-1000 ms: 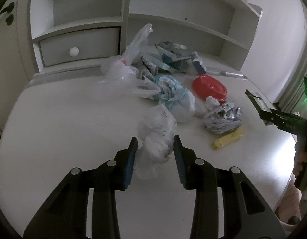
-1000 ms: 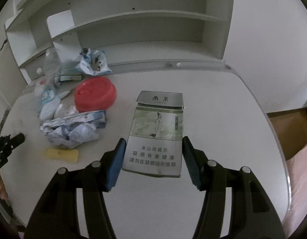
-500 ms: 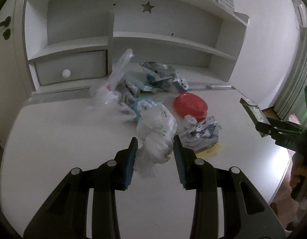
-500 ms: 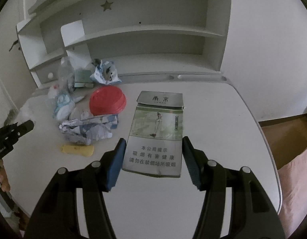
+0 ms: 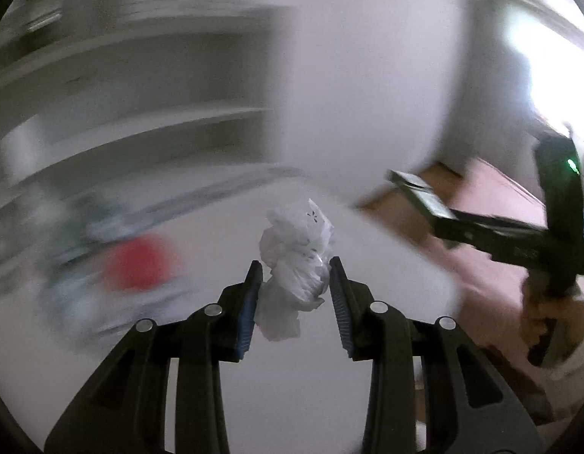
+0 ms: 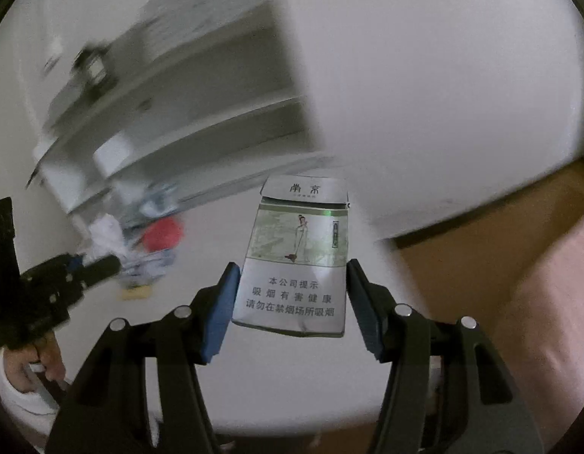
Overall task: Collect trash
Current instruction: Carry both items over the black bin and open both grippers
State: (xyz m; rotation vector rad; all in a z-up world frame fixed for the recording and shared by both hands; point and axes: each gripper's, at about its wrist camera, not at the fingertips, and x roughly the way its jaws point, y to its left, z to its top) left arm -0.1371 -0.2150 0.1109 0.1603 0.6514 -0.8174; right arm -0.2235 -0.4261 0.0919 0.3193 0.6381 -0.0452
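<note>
My left gripper (image 5: 295,287) is shut on a crumpled white plastic bag (image 5: 297,261) and holds it in the air above the white desk (image 5: 216,234). My right gripper (image 6: 292,291) is shut on a flattened cigarette pack (image 6: 297,261) with a green picture and Chinese print, also held above the desk. The right gripper with the pack shows at the right of the left wrist view (image 5: 424,196). The left gripper shows at the left of the right wrist view (image 6: 98,265). The background is motion-blurred in both views.
A blurred pile of trash with a red lid (image 5: 136,265) lies on the desk at the left, below white shelves (image 5: 121,87). A yellow scrap (image 6: 134,291) lies near it. Wooden floor (image 6: 481,234) and a pinkish surface (image 5: 492,265) lie past the desk's right edge.
Both grippers have swung to the right with their loads. The trash pile has slid to the left of both views and the floor beyond the desk has come into sight.
</note>
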